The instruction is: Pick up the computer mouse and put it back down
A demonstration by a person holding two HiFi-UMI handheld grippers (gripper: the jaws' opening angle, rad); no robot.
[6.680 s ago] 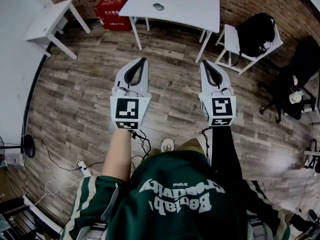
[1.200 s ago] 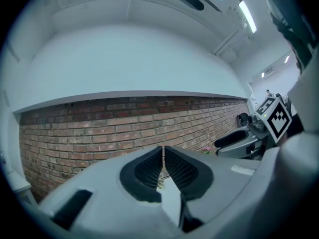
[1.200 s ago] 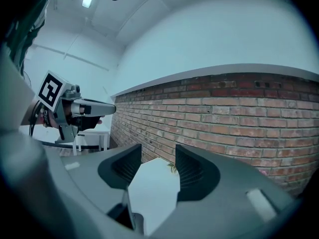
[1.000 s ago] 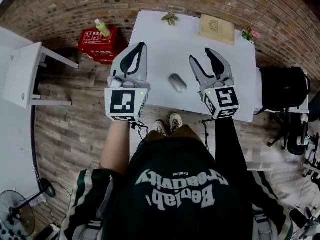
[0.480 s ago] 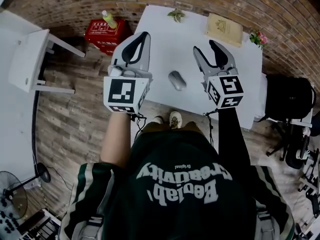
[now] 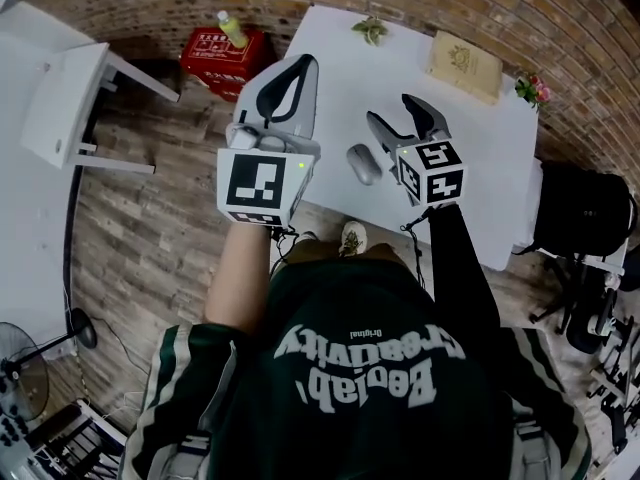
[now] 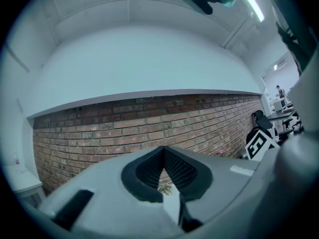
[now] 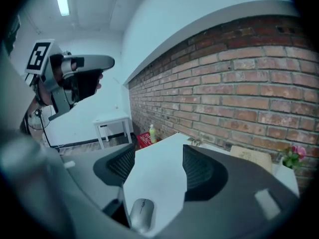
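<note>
A grey computer mouse (image 6: 363, 163) lies on the white table (image 6: 470, 138) near its front edge. My right gripper (image 6: 393, 116) hangs just right of and above it, tilted down. Its jaws are opening and nothing is pressed between them. In the right gripper view the mouse (image 8: 141, 214) shows low between the jaws, close to the camera, with bare tabletop beyond the right gripper (image 8: 159, 152). My left gripper (image 6: 303, 63) is held level over the table's left edge, shut and empty. In its own view the left gripper (image 7: 163, 150) faces the brick wall.
At the table's far side lie a tan book (image 6: 465, 65), a dried sprig (image 6: 370, 30) and small flowers (image 6: 530, 90). A red crate (image 6: 222, 48) with a bottle (image 6: 232, 28) stands on the floor to the left, near a white side table (image 6: 65, 93). A black bag (image 6: 590, 208) sits to the right.
My right gripper has dropped toward the table and closer to the mouse, tilting down, and its jaws have spread wider. The left gripper has barely moved. The mouse has stayed put.
</note>
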